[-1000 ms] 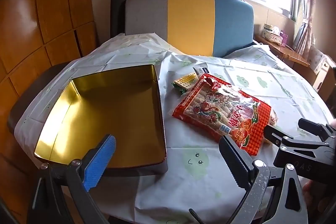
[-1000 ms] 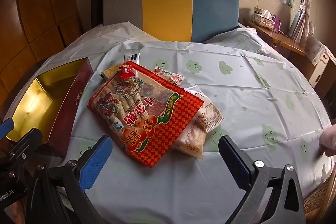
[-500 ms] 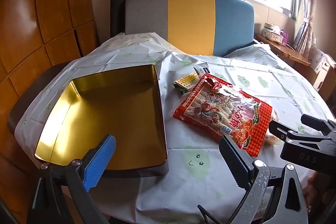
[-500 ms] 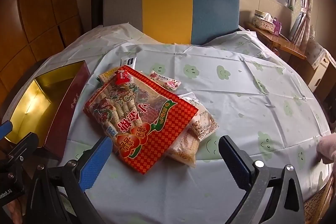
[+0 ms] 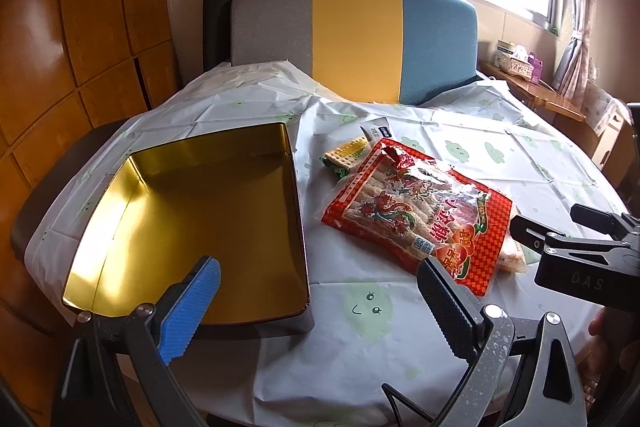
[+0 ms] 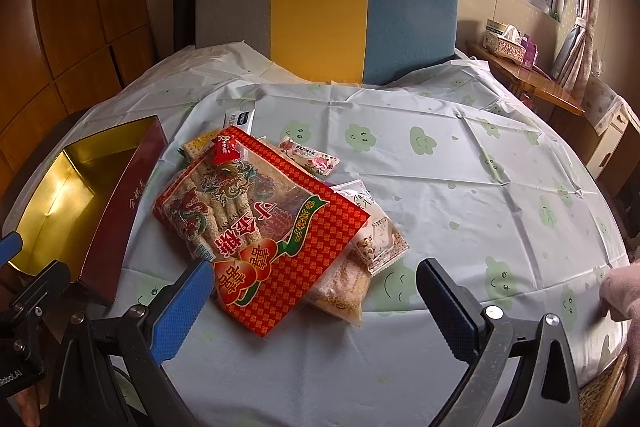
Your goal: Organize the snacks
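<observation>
Red snack bag with Chinese lettering beside gold tin; both jaws wide, empty.

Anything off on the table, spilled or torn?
No spill or tear visible. The snacks sit in a loose heap: the big red bag lies askew across smaller packets, hiding parts of them. The gold tin is empty.

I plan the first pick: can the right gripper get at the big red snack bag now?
Probably yes: the right gripper is open, and the red snack bag lies uncovered just ahead.
</observation>
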### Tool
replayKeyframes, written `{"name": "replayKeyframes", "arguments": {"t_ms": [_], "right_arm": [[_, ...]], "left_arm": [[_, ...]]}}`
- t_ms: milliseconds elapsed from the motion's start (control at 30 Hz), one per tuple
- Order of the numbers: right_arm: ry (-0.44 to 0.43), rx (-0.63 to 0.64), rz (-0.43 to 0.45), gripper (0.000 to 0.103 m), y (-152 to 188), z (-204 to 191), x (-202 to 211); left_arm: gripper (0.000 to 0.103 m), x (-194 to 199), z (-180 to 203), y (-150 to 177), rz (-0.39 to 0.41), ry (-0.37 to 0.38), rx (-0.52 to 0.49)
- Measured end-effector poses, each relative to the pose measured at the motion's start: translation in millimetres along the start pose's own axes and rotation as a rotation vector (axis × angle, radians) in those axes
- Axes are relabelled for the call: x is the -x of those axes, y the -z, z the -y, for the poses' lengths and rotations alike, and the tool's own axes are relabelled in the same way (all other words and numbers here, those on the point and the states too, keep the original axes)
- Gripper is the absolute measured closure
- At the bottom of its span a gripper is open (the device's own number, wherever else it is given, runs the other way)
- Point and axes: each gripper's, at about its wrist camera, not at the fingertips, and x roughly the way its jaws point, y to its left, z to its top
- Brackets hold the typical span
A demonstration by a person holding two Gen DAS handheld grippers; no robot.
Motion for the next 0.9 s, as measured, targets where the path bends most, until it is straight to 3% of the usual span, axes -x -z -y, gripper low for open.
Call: {"name": "replayKeyframes", "arguments": {"t_ms": [900], "right_arm": [[0.018,0.043,0.037,0.0,-24.1,13.1,7.0]], "left_arm": [[0.004,-1.8,4.0,-2.4,-0.007,0.013,-0.01]]}}
